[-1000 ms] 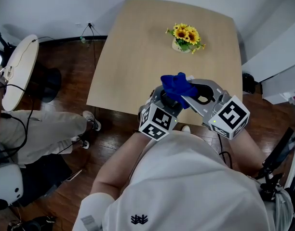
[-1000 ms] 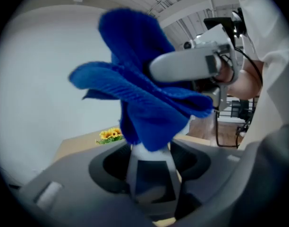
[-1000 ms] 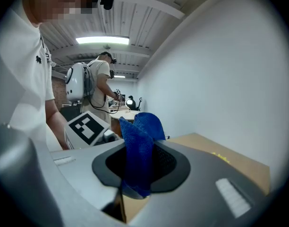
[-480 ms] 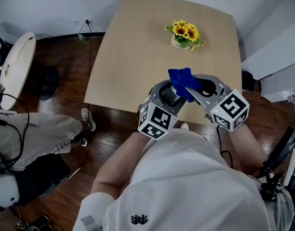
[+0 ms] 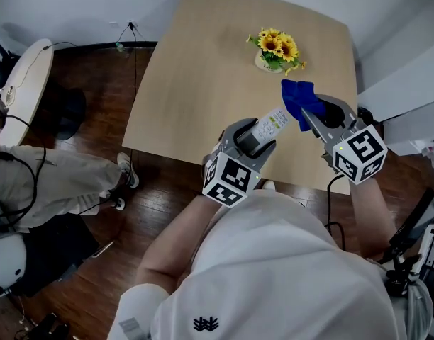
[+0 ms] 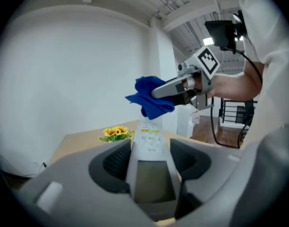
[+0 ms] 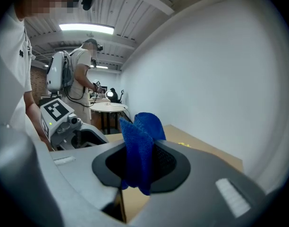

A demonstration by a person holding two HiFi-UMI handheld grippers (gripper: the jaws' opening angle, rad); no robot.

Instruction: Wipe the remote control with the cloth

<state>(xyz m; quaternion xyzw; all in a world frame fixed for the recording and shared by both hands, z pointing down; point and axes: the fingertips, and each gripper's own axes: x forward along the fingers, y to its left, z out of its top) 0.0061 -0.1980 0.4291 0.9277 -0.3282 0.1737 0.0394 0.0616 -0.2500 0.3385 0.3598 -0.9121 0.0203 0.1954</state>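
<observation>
My left gripper [image 5: 254, 139] is shut on a white remote control [image 5: 272, 125], which sticks out forward over the table's near edge; in the left gripper view the remote control [image 6: 150, 148] lies between the jaws with its buttons facing up. My right gripper [image 5: 308, 116] is shut on a bunched blue cloth [image 5: 296, 99], held to the right of the remote's tip and apart from it. In the right gripper view the cloth [image 7: 140, 148] stands up between the jaws, with the left gripper [image 7: 80, 136] at the left. In the left gripper view the cloth [image 6: 151, 97] hangs above the remote's far end.
A pot of sunflowers [image 5: 276, 50] stands toward the far side of the wooden table [image 5: 203, 83]. Left of the table are a round white table [image 5: 27, 94] and a seated person's legs [image 5: 54, 186]. A white cabinet [image 5: 412, 98] stands at the right. Another person [image 7: 80, 79] stands in the background.
My right gripper has carried the cloth to the right, off the remote, so the remote's white face is now uncovered. The left gripper has kept its place.
</observation>
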